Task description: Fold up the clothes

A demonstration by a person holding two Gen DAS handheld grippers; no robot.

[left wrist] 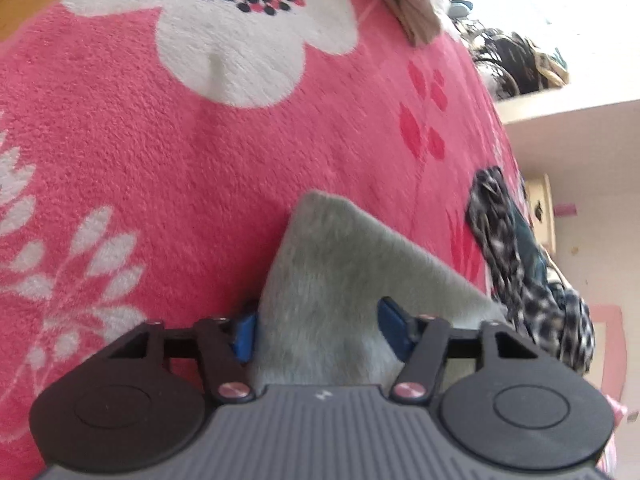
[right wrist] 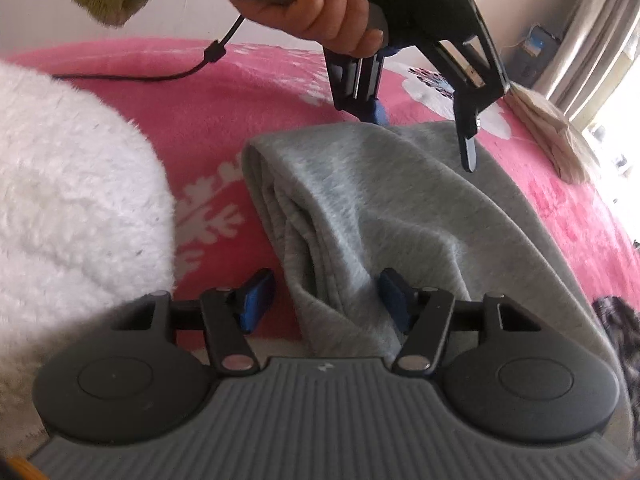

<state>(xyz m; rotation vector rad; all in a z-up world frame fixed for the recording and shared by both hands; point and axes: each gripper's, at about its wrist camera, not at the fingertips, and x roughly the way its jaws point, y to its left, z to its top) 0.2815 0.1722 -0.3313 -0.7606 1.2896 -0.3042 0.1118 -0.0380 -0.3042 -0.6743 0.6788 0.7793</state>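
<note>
A grey garment (right wrist: pixel 380 200) lies folded on the pink floral blanket (right wrist: pixel 240 92), its folded layers showing at the left edge. My right gripper (right wrist: pixel 325 302) is open at the garment's near end, with a bunched part of the cloth between its blue pads (right wrist: pixel 256 304). My left gripper (right wrist: pixel 422 134), held by a hand (right wrist: pixel 332 12), hangs open over the garment's far edge. In the left wrist view the left gripper (left wrist: pixel 320 332) is open, and a corner of the grey garment (left wrist: pixel 340 272) fills the gap between its fingers.
A black-and-white patterned garment (left wrist: pixel 520 264) lies at the blanket's right edge. Folded beige clothes (right wrist: pixel 552 136) sit at the far corner near a curtain. A white fluffy sleeve (right wrist: pixel 72 200) fills the left of the right wrist view. A black cable (right wrist: pixel 160 76) trails across the blanket.
</note>
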